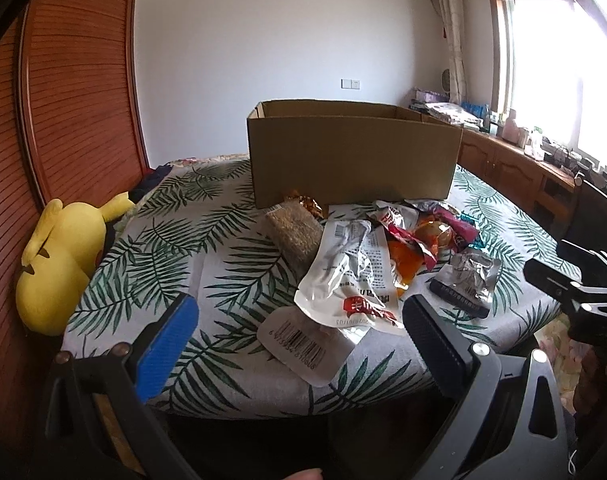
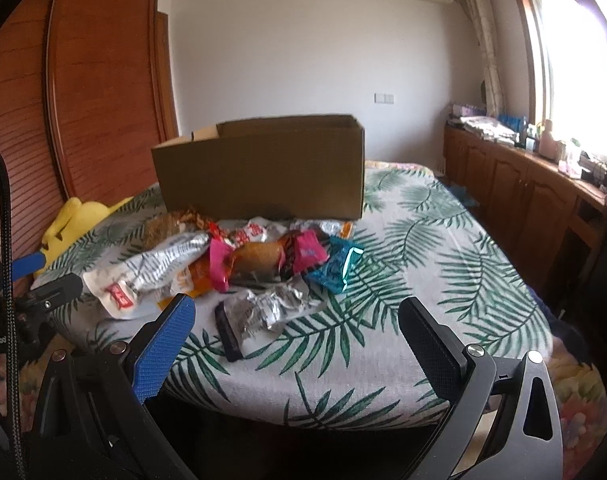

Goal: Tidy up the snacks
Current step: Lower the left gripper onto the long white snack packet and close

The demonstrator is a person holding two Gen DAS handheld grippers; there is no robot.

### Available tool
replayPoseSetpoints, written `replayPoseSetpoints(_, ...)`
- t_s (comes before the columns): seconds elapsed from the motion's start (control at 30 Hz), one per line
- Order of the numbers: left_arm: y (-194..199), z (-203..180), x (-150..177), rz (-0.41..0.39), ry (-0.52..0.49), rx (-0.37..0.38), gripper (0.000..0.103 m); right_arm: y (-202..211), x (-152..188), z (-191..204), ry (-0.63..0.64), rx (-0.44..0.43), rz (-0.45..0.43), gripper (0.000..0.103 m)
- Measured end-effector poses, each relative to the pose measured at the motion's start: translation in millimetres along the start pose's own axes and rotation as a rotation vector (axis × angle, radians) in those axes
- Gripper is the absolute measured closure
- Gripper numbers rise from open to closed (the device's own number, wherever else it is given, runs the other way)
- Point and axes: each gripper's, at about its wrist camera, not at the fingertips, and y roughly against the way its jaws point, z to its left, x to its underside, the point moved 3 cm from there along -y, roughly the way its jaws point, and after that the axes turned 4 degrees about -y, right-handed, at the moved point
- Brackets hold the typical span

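A pile of snack packets (image 1: 387, 248) lies on a leaf-print cloth (image 1: 183, 240) in front of an open cardboard box (image 1: 351, 156). The pile holds a silver-white pouch (image 1: 343, 276), a grain bar (image 1: 295, 232) and a crumpled silver packet (image 1: 467, 280). A white barcode packet (image 1: 303, 344) lies nearest. My left gripper (image 1: 295, 344) is open and empty, just short of it. In the right wrist view the pile (image 2: 239, 256), box (image 2: 263, 172), pink packets (image 2: 307, 252) and teal packet (image 2: 339, 268) show. My right gripper (image 2: 299, 344) is open and empty near the crumpled silver packet (image 2: 263, 312).
A yellow plush toy (image 1: 59, 264) lies at the cloth's left edge beside a wooden wardrobe (image 1: 63, 100). Wooden cabinets (image 2: 523, 196) with clutter run under the window on the right. The right gripper's body shows in the left view (image 1: 575, 296).
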Motion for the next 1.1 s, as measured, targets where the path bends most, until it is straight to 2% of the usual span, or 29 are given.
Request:
replayPoseSetpoints(0.23, -19, -2, -6, 0.031, -0.045, 0.026, 0.0, -38, 7, -4, -0.008, -0.042, 0.111, 0.009)
replayPoseSetpoints(0.47, -37, -5, -16, 0.079, -0.076, 0.067, 0.0, -68, 7, -7, -0.063, -0.077, 0.2, 0.011)
replayPoseSetpoints(0.77, -54, -5, -28, 0.136, -0.087, 0.106, 0.0, -83, 5, 5, 0.017, -0.013, 0.207, 0.014)
replayPoseSetpoints(0.93, -63, -9, -37, 0.159, -0.142, 0.087, 0.0, -82, 4, 6, 0.044, -0.035, 0.212, 0.031)
replayPoseSetpoints(1.0, -71, -11, -40, 0.183, -0.157, 0.096, 0.0, -81, 4, 5, 0.048, -0.046, 0.217, 0.032)
replayPoseSetpoints(1.1, -82, -13, -44, 0.23, -0.146, 0.155, 0.001, -80, 4, 4, 0.049, -0.055, 0.218, 0.033)
